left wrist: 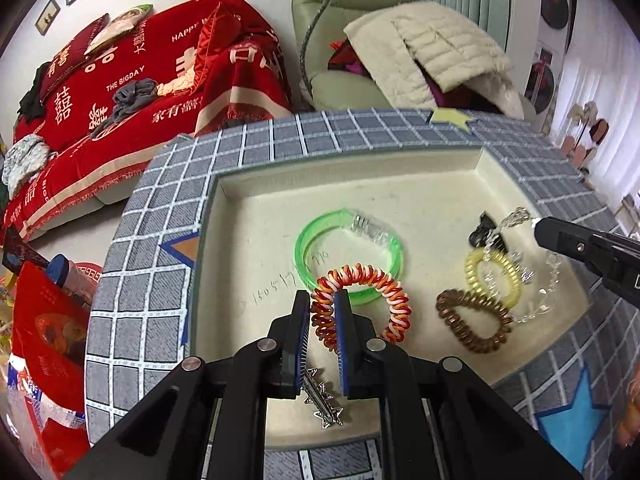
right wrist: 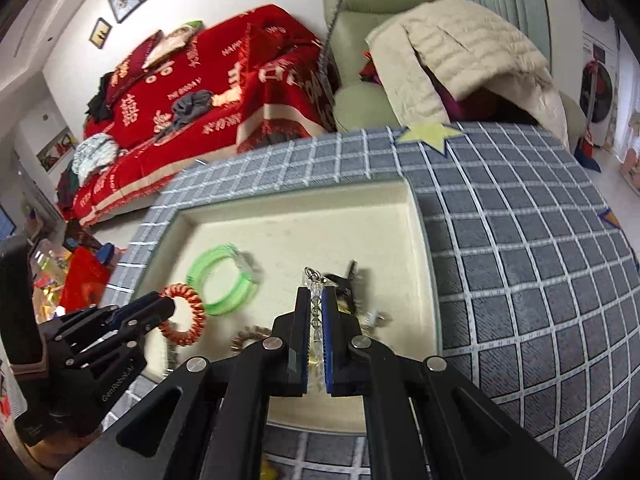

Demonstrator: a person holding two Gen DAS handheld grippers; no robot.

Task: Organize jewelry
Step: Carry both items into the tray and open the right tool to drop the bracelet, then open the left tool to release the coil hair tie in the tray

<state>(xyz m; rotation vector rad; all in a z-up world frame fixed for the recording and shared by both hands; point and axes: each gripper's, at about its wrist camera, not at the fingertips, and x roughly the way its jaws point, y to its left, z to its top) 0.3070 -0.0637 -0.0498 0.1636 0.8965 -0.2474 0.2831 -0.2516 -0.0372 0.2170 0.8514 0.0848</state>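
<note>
Both grippers are clenched over the cream tray (left wrist: 248,208). The left gripper (left wrist: 323,334) pinches the red-and-white coil band (left wrist: 360,304), which loops away to its right, resting partly over the green bangle (left wrist: 348,256) just ahead. The right gripper (right wrist: 316,336) pinches a clear bead bracelet (left wrist: 520,264), whose strand runs along its fingers and trails back over the yellow coil (left wrist: 492,276) and brown coil (left wrist: 472,320). A black clip (left wrist: 484,232) lies near that trailing strand, so it could snag when lifted. A silver star clip (left wrist: 324,404) lies under the left gripper.
</note>
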